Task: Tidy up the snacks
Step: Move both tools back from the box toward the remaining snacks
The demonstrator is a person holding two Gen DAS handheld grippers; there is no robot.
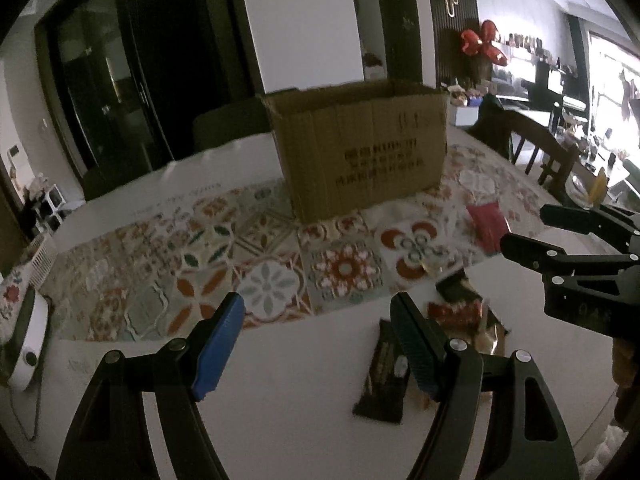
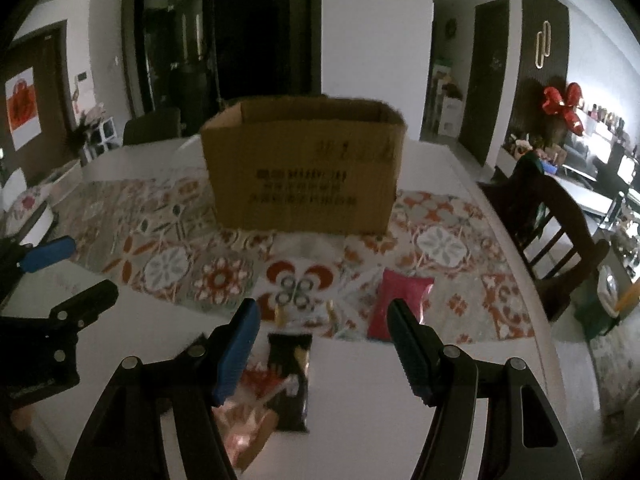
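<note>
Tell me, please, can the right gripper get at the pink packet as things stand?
Probably yes. The right gripper is open and holds nothing, and the pink packet lies flat on the table runner just ahead of its right finger, with nothing on top of it or between them.

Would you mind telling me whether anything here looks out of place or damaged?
Nothing looks damaged or spilled. The snack packets simply lie loose at mixed angles, with the red pouch apart on the runner, none seen inside the box.
</note>
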